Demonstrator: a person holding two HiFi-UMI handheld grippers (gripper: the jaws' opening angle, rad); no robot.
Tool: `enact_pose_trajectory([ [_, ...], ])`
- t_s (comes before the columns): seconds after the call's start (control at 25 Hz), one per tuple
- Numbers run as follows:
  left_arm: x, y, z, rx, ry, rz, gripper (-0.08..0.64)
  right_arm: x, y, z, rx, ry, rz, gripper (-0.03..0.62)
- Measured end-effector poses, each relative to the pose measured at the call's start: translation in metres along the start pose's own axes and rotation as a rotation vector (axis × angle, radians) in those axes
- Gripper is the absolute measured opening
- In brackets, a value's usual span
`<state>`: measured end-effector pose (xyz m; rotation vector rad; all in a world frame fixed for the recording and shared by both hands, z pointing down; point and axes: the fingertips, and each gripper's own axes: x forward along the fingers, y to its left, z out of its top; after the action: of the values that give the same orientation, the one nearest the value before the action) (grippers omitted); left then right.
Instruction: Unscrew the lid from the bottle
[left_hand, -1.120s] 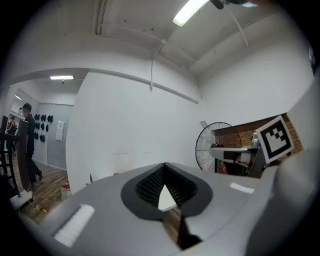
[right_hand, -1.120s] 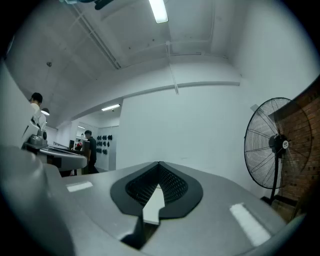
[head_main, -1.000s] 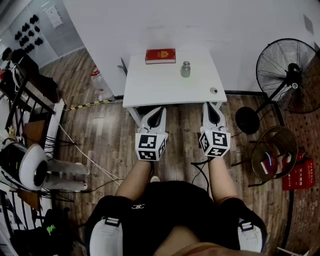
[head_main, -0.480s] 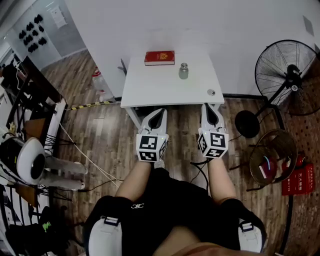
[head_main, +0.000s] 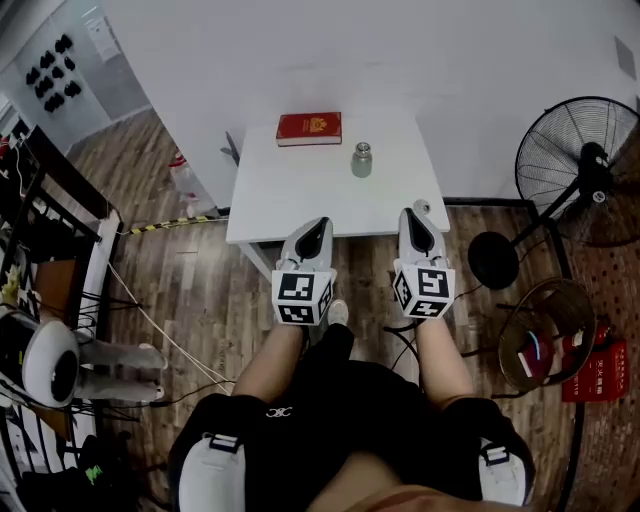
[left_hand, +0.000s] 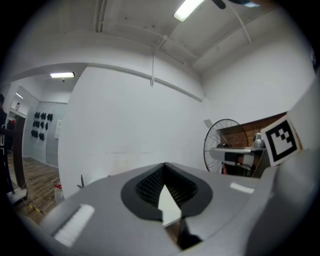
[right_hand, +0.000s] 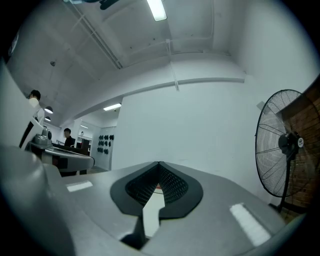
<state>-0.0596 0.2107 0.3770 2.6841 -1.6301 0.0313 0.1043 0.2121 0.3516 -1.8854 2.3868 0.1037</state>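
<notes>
Both claws closed, nothing gripped. Left claw (head_main: 317, 225) and right claw (head_main: 412, 214) are held level over the near edge of the smooth white rectangular worktop (head_main: 290, 190). Black ribbed pads (left_hand: 150, 182) are seen meeting at the tips. The bottle (head_main: 361, 162), small, squat and greyish, is stood upright toward the far side with its metal-looking lid (head_main: 362, 149) on. It is placed just right of a flat red book (head_main: 309, 128), well apart from both claws.

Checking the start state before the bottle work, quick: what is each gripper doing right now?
Left gripper: closed, holding nothing.
Right gripper: closed, holding nothing.
</notes>
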Motion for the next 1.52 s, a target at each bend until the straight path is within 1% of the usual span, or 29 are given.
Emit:
enact_pose_trajectory([
  [0.16,0.071,0.023,0.0,0.009,0.006,-0.04,0.054,0.067,-0.023,-0.009,-0.01,0.001,-0.013,0.002],
  [0.44,0.183,0.07,-0.006,0.015,0.062,-0.089,0.054,0.18,-0.053,-0.038,-0.002,0.058,-0.022,0.002],
  [0.64,0.244,0.104,-0.021,-0.011,0.101,-0.107,0.054,0.244,-0.068,-0.064,0.004,0.105,-0.022,0.002],
  [0.76,0.272,0.113,-0.035,0.0,0.129,-0.137,0.054,0.269,-0.078,-0.079,0.019,0.128,-0.024,0.002],
  [0.88,0.295,0.113,-0.045,0.0,0.148,-0.162,0.054,0.29,-0.088,-0.09,0.033,0.143,0.009,0.002],
  [1.04,0.317,0.112,-0.056,0.042,0.144,-0.173,0.054,0.313,-0.098,-0.1,0.04,0.153,0.07,0.002],
  [1.12,0.327,0.105,-0.062,0.041,0.141,-0.221,0.055,0.323,-0.099,-0.105,0.044,0.165,0.115,0.003],
  [1.16,0.332,0.1,-0.067,0.042,0.145,-0.257,0.128,0.328,-0.097,-0.109,0.044,0.175,0.151,0.019],
  [1.2,0.337,0.096,-0.072,0.051,0.153,-0.291,0.216,0.332,-0.095,-0.114,0.047,0.185,0.192,0.085],
  [1.32,0.348,0.086,-0.084,0.077,0.17,-0.354,0.349,0.344,-0.085,-0.128,0.079,0.209,0.306,0.191],
  [1.36,0.35,0.083,-0.088,0.068,0.176,-0.364,0.371,0.347,-0.082,-0.134,0.082,0.221,0.331,0.219],
  [1.4,0.352,0.08,-0.093,0.057,0.185,-0.371,0.384,0.349,-0.079,-0.141,0.076,0.237,0.351,0.231],
  [1.52,0.357,0.078,-0.111,0.058,0.223,-0.378,0.393,0.355,-0.07,-0.163,0.025,0.296,0.4,0.25],
])
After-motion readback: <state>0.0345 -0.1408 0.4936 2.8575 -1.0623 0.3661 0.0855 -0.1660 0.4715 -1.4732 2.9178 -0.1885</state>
